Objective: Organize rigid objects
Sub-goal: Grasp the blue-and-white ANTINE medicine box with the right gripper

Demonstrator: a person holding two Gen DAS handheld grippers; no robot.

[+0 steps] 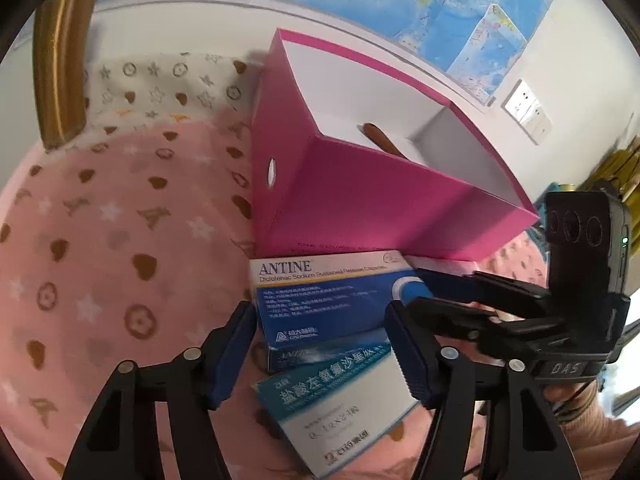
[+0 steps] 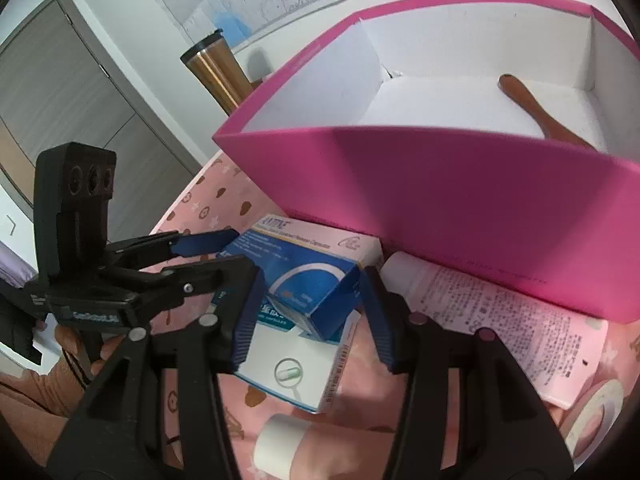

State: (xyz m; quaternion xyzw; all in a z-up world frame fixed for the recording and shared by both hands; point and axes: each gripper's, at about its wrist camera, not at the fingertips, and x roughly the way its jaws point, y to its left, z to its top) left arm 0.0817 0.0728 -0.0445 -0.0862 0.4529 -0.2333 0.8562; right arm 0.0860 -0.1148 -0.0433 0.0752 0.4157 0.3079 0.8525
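A blue and white ANTINE medicine box (image 1: 332, 300) (image 2: 308, 276) lies on top of a white and teal medicine box (image 1: 340, 404) (image 2: 292, 368), just in front of an open pink storage box (image 1: 380, 200) (image 2: 460, 200). A brown wooden spoon (image 1: 384, 140) (image 2: 536, 108) lies inside the pink box. My left gripper (image 1: 324, 348) is open, its jaws on either side of the two boxes. My right gripper (image 2: 310, 316) is open, its jaws straddling the same boxes from the other side.
A pink tube with printed text (image 2: 492, 320), a white roll (image 2: 276, 448) and a tape roll (image 2: 596, 412) lie on the pink patterned cloth (image 1: 120, 240). A gold tumbler (image 1: 60, 64) (image 2: 216, 72) stands at the back by the wall.
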